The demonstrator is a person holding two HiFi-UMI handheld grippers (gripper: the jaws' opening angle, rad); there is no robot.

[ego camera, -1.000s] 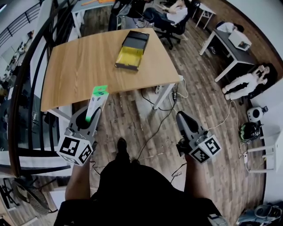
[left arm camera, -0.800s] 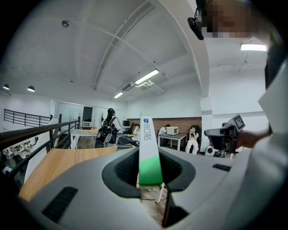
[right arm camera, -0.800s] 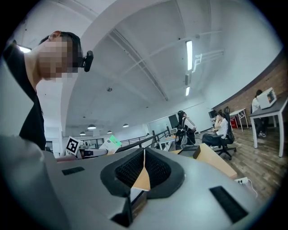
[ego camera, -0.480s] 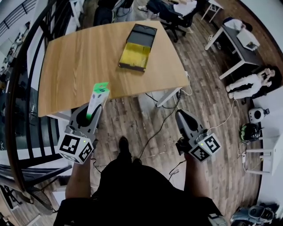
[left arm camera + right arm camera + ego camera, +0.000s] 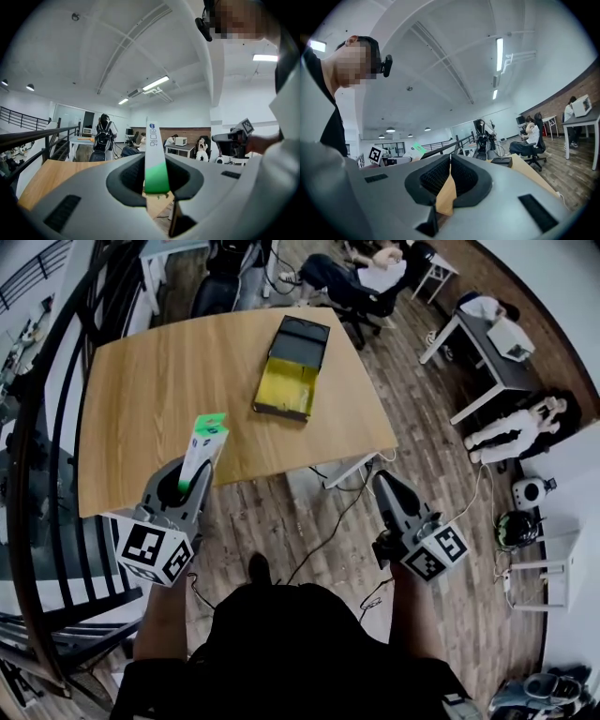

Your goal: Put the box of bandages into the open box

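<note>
Box of bandages point(image 5: 202, 448): slim, white, with a green end and a green lower band. It is clamped edge-on between the jaws of the left gripper point(image 5: 190, 482). It is held tilted up and forward over the near edge of the table point(image 5: 141, 399).

Open box point(image 5: 292, 354): flat, 2 joined halves, 1 yellow inside, 1 dark. It is laid open on the table's far right part, well apart from the box of bandages.

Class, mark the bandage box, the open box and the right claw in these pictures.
Bandage box point(image 5: 202, 454): head view, on its white side.
Open box point(image 5: 289, 385): head view, on its bare yellow floor.
Right claw point(image 5: 382, 481): head view, at its closed tips.
</note>
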